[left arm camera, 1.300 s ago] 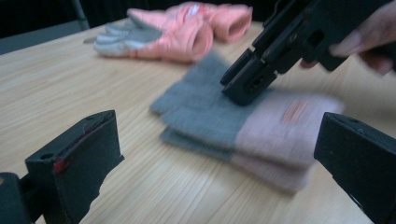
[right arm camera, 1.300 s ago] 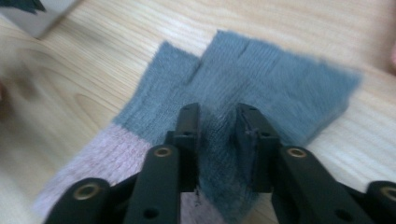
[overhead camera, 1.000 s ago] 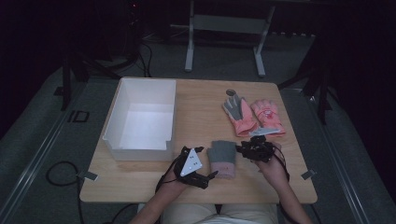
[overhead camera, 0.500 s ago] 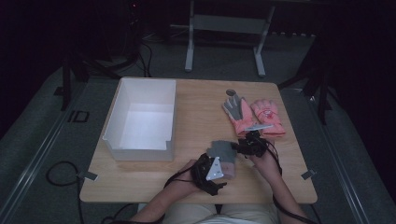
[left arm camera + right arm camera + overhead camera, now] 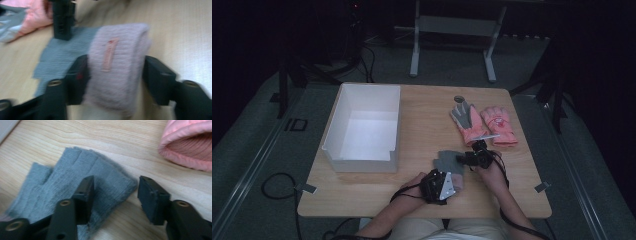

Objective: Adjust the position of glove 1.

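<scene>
No readable writing — my left gripper [image 5: 113,75] has just been closing around fuzzy pink-cuffed grey knit glove [image 5: 117,65], plain tab; right gripper [image 5: 115,192] released over its fingers.

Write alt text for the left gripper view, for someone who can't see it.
Blurred close-up: the left gripper has its two black jaws on either side of the pale pink cuff of a knitted glove on a wooden table. The glove's grey part lies beyond, with the right gripper over it and pink gloves behind.

High view looks forward and down over the whole desk [image 5: 422,105]. Both gripper views sit low and close over its near edge, sharing the grey knit glove [image 5: 75,182] there.
</scene>
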`<state>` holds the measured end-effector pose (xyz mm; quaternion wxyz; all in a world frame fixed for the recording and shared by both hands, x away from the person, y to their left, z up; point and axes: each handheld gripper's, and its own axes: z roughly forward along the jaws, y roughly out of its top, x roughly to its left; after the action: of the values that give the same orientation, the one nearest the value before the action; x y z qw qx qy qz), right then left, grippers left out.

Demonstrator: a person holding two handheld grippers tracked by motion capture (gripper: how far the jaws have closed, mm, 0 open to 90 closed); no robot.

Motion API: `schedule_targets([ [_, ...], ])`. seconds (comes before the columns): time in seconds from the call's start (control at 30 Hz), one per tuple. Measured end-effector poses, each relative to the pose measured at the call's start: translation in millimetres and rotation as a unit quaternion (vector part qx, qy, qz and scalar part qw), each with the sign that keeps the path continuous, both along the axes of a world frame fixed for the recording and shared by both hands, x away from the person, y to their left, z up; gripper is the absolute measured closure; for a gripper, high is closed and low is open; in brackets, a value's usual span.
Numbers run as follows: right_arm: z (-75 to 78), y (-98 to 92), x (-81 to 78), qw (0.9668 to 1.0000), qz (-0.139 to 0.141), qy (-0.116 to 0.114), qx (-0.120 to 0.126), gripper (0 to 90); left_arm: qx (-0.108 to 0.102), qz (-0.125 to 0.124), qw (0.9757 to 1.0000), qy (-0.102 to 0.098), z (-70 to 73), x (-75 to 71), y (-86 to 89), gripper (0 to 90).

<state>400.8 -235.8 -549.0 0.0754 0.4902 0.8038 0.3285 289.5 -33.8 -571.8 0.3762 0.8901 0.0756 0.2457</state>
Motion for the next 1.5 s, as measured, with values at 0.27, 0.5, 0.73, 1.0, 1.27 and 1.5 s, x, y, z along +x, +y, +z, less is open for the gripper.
schedule_targets([
  [0.27, -0.4, 5.1, 2.2, 0.9996, 0.006, 0.019, 0.021, 56.7, -0.018, -0.039, 0.9985, 0.034, 5.1, 16.9, 12.5, 65.5],
  [0.5, -0.6, 14.0, 7.2, 0.9993, 0.004, 0.026, 0.027, 59.6, -0.018, -0.05, 0.9968, 0.06, 8.1, 26.3, 16.5, 68.7],
  [0.73, -3.9, 33.2, 11.1, 0.9965, 0.029, 0.05, 0.061, 68.1, -0.012, -0.045, 0.9968, 0.065, 9.8, 27.9, 18.0, 69.6],
  [1.0, 13.0, 31.2, 1.8, 0.9952, 0.059, 0.002, 0.078, 73.9, 0.022, -0.036, 0.9972, 0.062, 20.4, 24.7, 22.0, 69.5],
  [1.27, 41.5, 29.4, -5.2, 0.993, 0.072, -0.026, 0.089, 74.1, 0.036, -0.039, 0.9971, 0.054, 53.4, 23.0, 26.8, 69.5],
  [1.5, 68.5, 25.2, -6.1, 0.9911, 0.081, -0.051, 0.092, 74.2, 0.036, -0.053, 0.997, 0.044, 85.7, 26.0, 31.8, 69.4],
])
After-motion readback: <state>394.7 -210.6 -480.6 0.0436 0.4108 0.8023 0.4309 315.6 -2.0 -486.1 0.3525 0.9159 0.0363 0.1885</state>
